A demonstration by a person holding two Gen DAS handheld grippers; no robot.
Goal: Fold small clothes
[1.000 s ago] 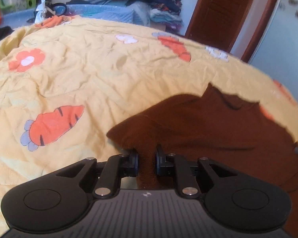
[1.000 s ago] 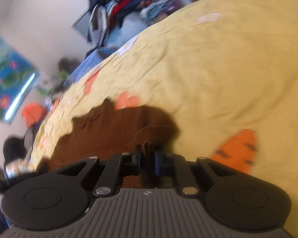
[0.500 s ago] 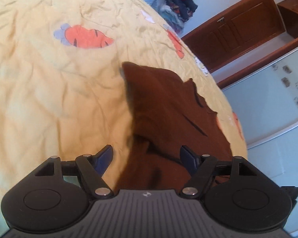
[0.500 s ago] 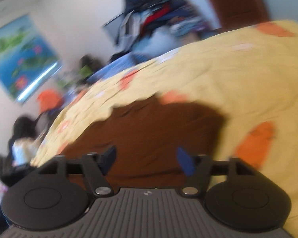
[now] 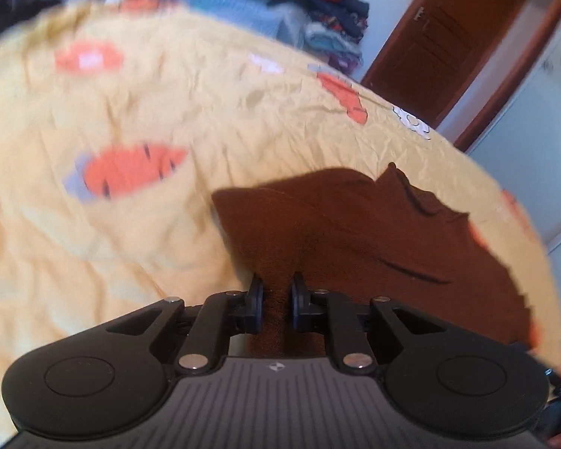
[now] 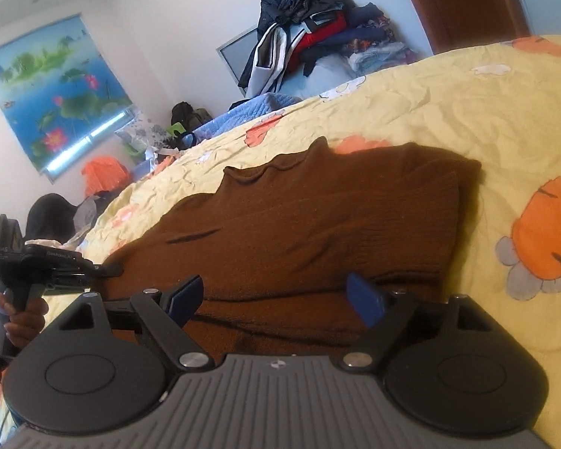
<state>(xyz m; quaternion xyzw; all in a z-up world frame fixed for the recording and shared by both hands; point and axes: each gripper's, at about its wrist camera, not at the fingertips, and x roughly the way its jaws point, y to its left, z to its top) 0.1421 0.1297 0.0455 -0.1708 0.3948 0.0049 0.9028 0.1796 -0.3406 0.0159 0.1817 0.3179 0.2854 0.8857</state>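
Now, from my left wrist camera, I see the left claw closing, its two pads drawn close together with a ridge of the brown knit sweater standing up between them; the fabric fills the narrow gap, so I read it as pinched. That sweater lies on the near right part of the bed, spread over the yellow bedsheet printed with orange carrots and flowers. One carrot print sits to the left of the sweater, apart from it. Much of the left side of this view is blurred. Far off, a pile of folded clothes rises past the bed's edge, and a brown wooden door stands at the far right.

From my right wrist camera, the right claw is opening, its blue pads spread wide and hovering over the near edge of the sweater without pressing on it. The garment stretches across the middle of the bed, its wavy collar on the far side and a folded-over sleeve toward the right. At the near left a hand holds the other claw's black handle, whose tip reaches the sweater's left edge. Far left on the wall hangs a lotus-pond roller blind; a heap of jackets sits beyond the bed.
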